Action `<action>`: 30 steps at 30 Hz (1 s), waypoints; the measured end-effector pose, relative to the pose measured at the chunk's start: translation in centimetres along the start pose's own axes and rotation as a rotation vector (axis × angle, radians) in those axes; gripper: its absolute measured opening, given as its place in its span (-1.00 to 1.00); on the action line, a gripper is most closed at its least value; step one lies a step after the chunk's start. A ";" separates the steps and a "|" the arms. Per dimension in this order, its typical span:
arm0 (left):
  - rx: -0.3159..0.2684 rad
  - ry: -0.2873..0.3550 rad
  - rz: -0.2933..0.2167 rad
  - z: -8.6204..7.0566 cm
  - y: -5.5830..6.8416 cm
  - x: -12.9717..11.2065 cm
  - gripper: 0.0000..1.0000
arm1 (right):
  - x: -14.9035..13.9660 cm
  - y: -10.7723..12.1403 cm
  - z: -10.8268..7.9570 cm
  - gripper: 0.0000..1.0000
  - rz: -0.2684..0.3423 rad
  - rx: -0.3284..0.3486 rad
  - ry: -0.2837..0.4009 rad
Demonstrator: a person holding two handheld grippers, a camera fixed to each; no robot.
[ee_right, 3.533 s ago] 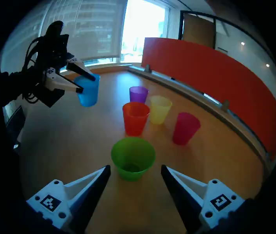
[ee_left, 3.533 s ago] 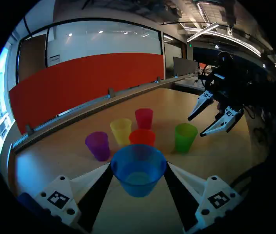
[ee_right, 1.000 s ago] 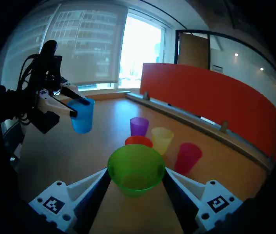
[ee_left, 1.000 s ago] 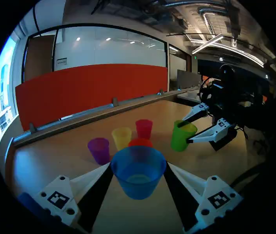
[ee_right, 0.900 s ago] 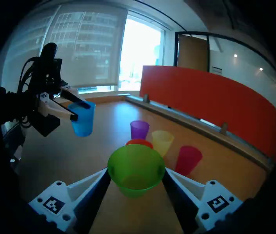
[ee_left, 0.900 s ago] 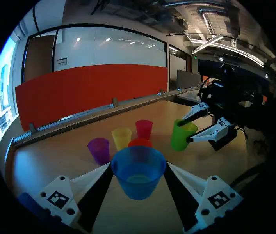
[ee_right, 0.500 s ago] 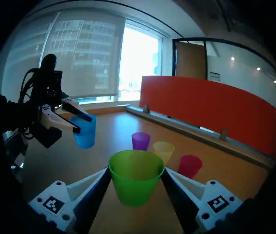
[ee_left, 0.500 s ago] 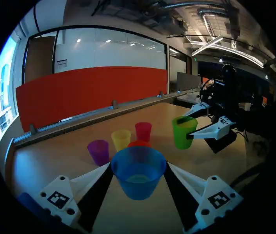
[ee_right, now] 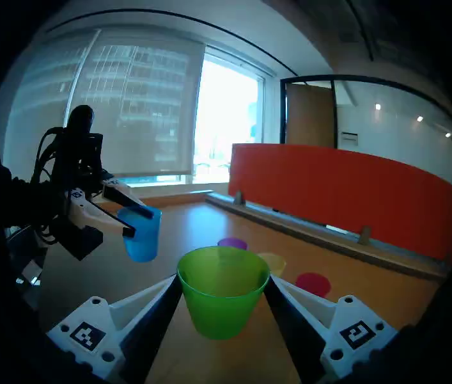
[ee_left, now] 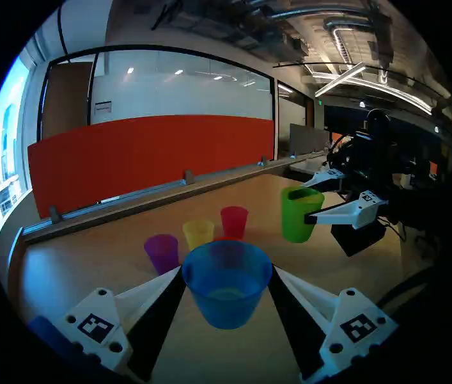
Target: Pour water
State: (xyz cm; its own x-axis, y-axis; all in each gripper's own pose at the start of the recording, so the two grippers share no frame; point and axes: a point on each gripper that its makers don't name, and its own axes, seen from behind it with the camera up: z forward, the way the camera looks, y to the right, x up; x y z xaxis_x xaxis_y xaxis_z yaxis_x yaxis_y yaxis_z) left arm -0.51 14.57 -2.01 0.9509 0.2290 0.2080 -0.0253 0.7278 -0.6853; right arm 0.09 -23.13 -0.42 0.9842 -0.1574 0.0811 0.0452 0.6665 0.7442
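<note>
Left gripper [ee_left: 226,272]: clenched on the blue cup [ee_left: 227,296]; both my fingers press its sides just below the rim.
Blue cup position: upright between my left fingers, clear of the wooden table [ee_left: 98,269]; a little water shows at its bottom.
Right gripper [ee_right: 222,278]: grasping the green cup [ee_right: 221,310], one finger against each side near the rim.
Green cup position: upright between my right fingers, lifted above the table. In the left gripper view it hangs to the right of the blue cup and farther off, well apart from it.
Left arm pose: in the right gripper view my left gripper reaches in from the left, fingers pointing right and slightly down. The hand behind it is too dark to make out.
Right arm pose: in the left gripper view my right gripper enters from the right, fingers about level and pointing left.
Other cups: purple cup [ee_left: 162,251], yellow cup [ee_left: 198,232] and pink cup [ee_left: 233,221] stand upright on the table, grouped close together beyond the blue cup.
Background: orange-red partition [ee_left: 149,147] runs along the table's far edge.
</note>
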 end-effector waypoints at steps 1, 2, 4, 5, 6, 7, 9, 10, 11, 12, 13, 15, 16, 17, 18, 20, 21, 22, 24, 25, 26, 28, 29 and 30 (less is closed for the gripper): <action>0.000 0.002 0.000 0.0 0.0 0.0 0.74 | 0.2 0.0 0.0 0.85 0.000 -0.001 0.006; 0.000 0.004 -0.001 -0.1 0.0 0.1 0.74 | 0.3 -0.1 0.0 0.85 -0.001 -0.001 0.011; -0.001 0.009 -0.001 -0.2 0.0 0.2 0.74 | 0.6 -0.1 0.0 0.85 -0.001 -0.003 0.022; -0.001 0.011 0.000 -0.2 0.0 0.3 0.74 | 0.8 -0.2 0.0 0.85 -0.001 -0.003 0.027; -0.002 0.013 0.000 -0.2 0.0 0.4 0.74 | 0.9 -0.2 0.1 0.85 -0.001 -0.002 0.030; -0.003 0.016 0.000 -0.3 0.1 0.4 0.74 | 0.9 -0.3 0.1 0.85 -0.002 0.000 0.033; -0.006 0.022 0.003 -0.3 0.2 0.6 0.74 | 1.1 -0.5 0.1 0.85 -0.003 0.004 0.038; -0.008 0.024 0.004 -0.4 0.2 0.7 0.74 | 1.2 -0.5 0.1 0.85 -0.004 0.005 0.040; -0.009 0.027 0.006 -0.4 0.3 0.7 0.74 | 1.3 -0.6 0.2 0.85 -0.004 0.006 0.041; -0.010 0.030 0.008 -0.5 0.4 0.8 0.74 | 1.4 -0.7 0.2 0.85 -0.002 0.008 0.044; -0.011 0.032 0.010 -0.5 0.4 0.8 0.74 | 1.5 -0.7 0.2 0.85 -0.001 0.009 0.047; -0.013 0.038 0.014 -0.6 0.5 1.0 0.74 | 1.7 -0.8 0.2 0.84 0.004 0.011 0.055; -0.013 0.040 0.016 -0.6 0.5 1.1 0.74 | 1.8 -0.8 0.2 0.84 0.008 0.011 0.059; -0.014 0.043 0.018 -0.7 0.6 1.1 0.74 | 1.9 -0.8 0.2 0.83 0.011 0.012 0.063; -0.014 0.046 0.020 -0.7 0.6 1.2 0.74 | 2.0 -0.8 0.2 0.83 0.015 0.013 0.066; -0.014 0.051 0.025 -0.8 0.6 1.4 0.74 | 2.1 -0.9 0.1 0.83 0.021 0.017 0.071; -0.013 0.055 0.027 -0.8 0.6 1.5 0.74 | 2.2 -0.9 0.1 0.83 0.022 0.019 0.072; -0.013 0.058 0.029 -0.8 0.7 1.6 0.74 | 2.2 -0.9 0.1 0.83 0.022 0.021 0.073; -0.012 0.064 0.034 -0.8 0.7 1.7 0.74 | 2.3 -1.0 0.1 0.83 0.021 0.025 0.073; -0.011 0.066 0.035 -0.8 0.6 1.8 0.74 | 2.4 -1.0 0.1 0.83 0.019 0.026 0.073; -0.010 0.069 0.037 -0.9 0.6 1.9 0.74 | 2.4 -1.1 0.1 0.83 0.018 0.028 0.072; -0.007 0.075 0.042 -0.8 0.6 2.0 0.74 | 2.4 -1.3 0.1 0.83 0.013 0.033 0.070; -0.006 0.078 0.044 -0.8 0.6 2.1 0.74 | 2.4 -1.3 0.1 0.83 0.011 0.036 0.069; -0.004 0.081 0.048 -0.8 0.5 2.2 0.74 | 2.4 -1.5 0.1 0.83 0.010 0.040 0.066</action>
State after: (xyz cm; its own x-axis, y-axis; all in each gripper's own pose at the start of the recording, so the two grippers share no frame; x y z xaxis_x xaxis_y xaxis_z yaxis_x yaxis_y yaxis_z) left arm 1.79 14.95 -2.49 0.9706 0.2097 0.1179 -0.0698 0.7145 -0.6962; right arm 2.35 -24.55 -1.24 0.9938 -0.1015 0.0455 0.0300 0.6381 0.7694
